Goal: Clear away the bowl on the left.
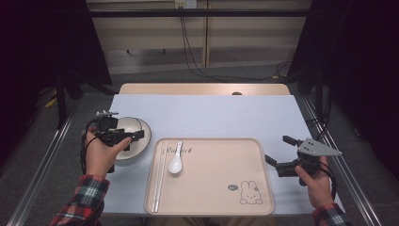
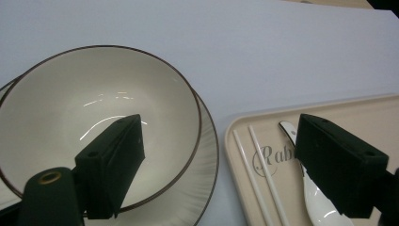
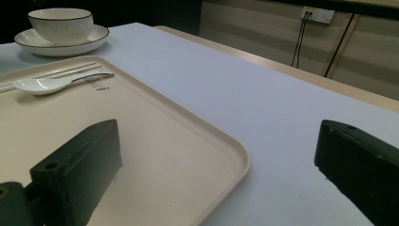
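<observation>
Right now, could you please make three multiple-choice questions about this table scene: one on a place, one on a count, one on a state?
1. Where does the white spoon lie?
A. on the tray, beside the chopsticks
B. in the bowl
C. on the bare table right of the tray

2. How many chopsticks lie on the tray?
A. one
B. two
C. four

3. How does the left gripper stand at the bowl?
A. shut on the bowl's rim
B. open above the bowl, holding nothing
C. shut on the spoon

Answers:
1 A: the high view shows the spoon on the tray's left part, next to the chopsticks.
2 B: the left gripper view shows two thin white sticks side by side.
3 B: its jaws stand wide apart with nothing pressed between them, one over the bowl, which sits on a plate.
</observation>
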